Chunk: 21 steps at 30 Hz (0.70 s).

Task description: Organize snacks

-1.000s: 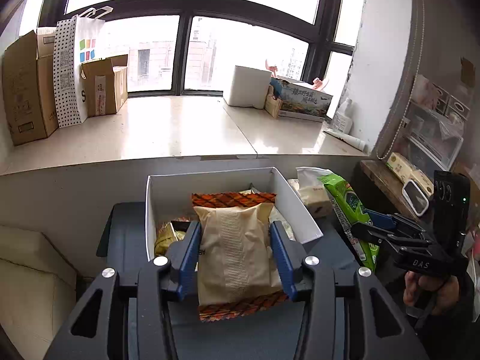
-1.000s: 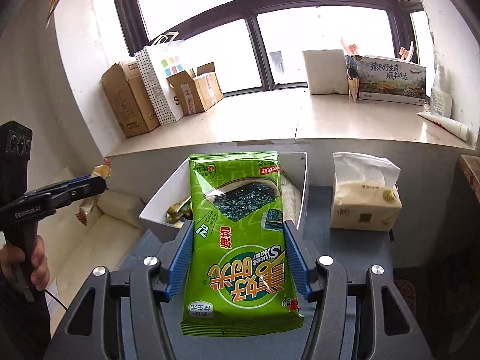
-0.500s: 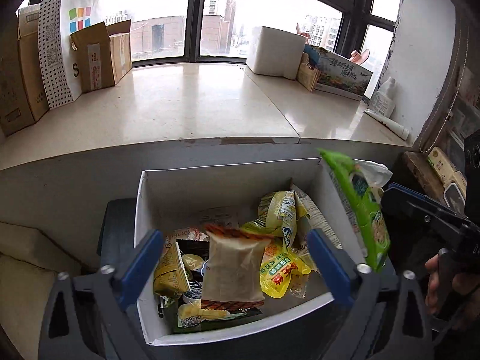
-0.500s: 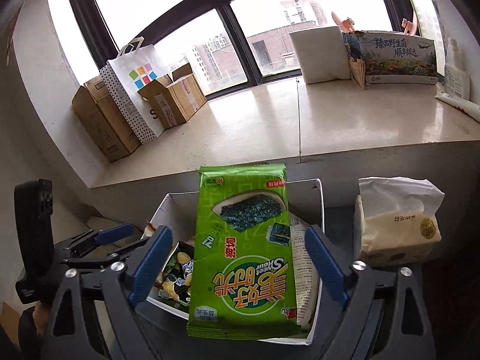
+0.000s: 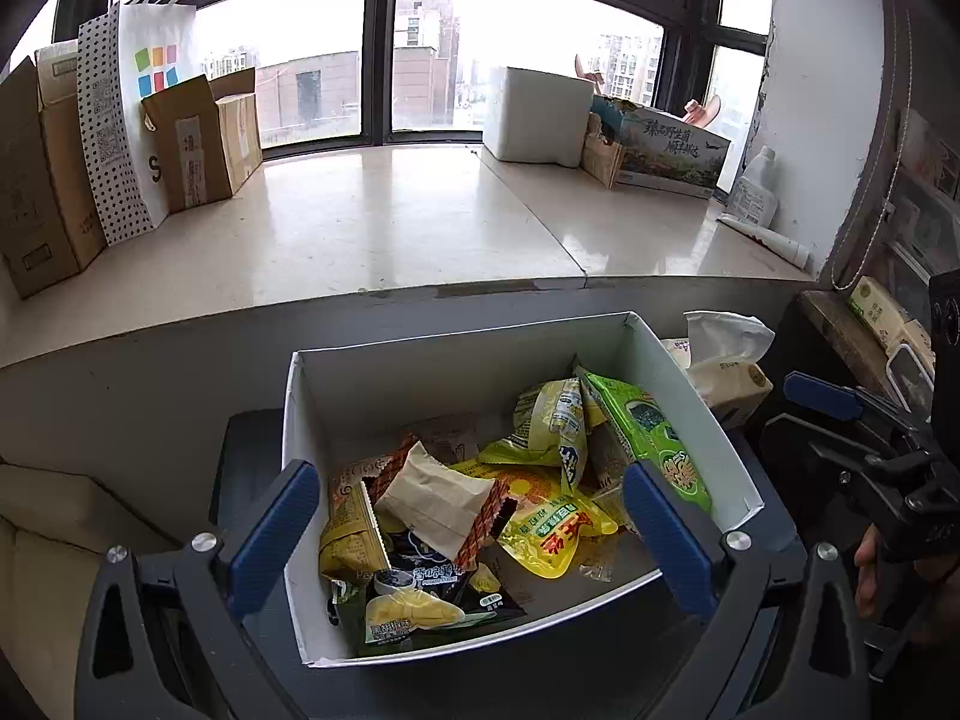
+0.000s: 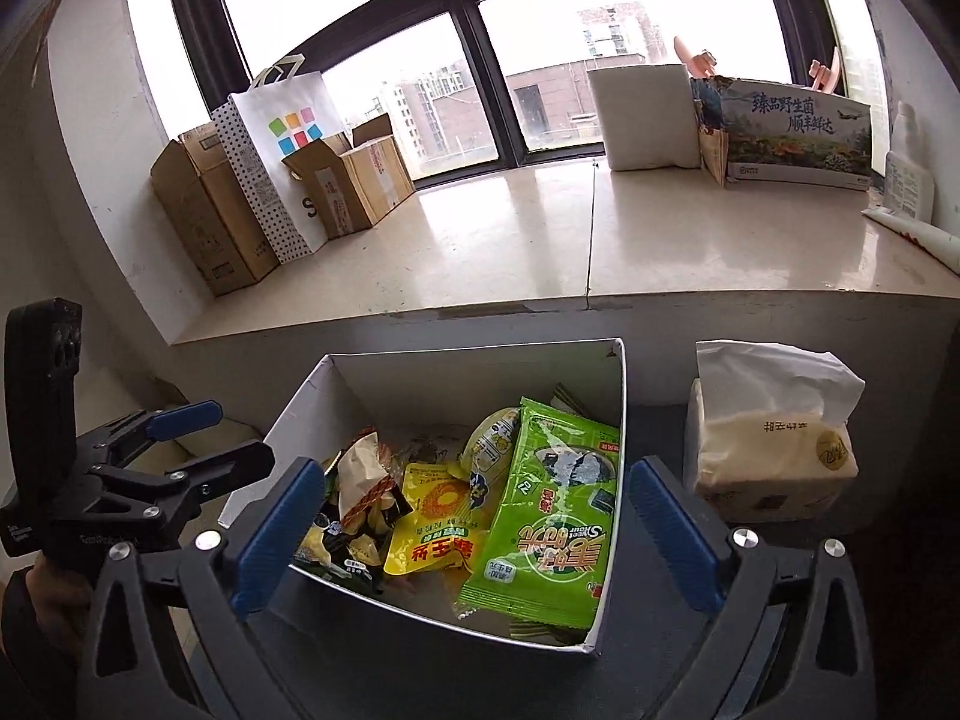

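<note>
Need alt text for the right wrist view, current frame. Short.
An open right gripper hovers over a white box of snack packets, with a green seaweed packet lying against the box's right wall and a yellow pouch beside it. A tissue pack sits right of the box; the left gripper, also open, shows at far left.
</note>
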Tool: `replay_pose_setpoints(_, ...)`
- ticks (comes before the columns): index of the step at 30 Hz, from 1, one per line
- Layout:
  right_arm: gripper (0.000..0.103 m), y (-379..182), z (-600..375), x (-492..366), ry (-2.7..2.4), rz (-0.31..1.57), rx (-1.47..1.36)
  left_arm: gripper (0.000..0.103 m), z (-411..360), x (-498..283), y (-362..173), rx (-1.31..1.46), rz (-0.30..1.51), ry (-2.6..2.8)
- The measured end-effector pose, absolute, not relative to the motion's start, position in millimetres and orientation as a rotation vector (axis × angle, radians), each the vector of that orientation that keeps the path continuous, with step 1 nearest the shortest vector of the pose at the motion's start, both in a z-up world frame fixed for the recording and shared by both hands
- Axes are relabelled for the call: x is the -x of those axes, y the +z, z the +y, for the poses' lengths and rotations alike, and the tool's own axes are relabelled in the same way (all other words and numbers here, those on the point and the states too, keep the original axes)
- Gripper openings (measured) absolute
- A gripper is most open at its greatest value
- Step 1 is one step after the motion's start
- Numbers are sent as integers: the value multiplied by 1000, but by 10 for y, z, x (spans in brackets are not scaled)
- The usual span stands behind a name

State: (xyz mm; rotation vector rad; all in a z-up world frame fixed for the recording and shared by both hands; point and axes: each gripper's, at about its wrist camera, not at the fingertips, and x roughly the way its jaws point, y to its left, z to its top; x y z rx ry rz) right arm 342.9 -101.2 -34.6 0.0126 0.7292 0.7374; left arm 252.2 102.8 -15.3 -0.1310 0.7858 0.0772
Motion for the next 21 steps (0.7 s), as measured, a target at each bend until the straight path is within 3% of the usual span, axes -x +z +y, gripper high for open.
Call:
replay_pose_setpoints(10,103,-365,-1334,-2768,751,646,116,103,749,-1802,-190,98,723,23)
replay_pose_setpoints(21,103,-1019,-1964,-2077,770,748,115,103,717,-832,-981,160,805,66)
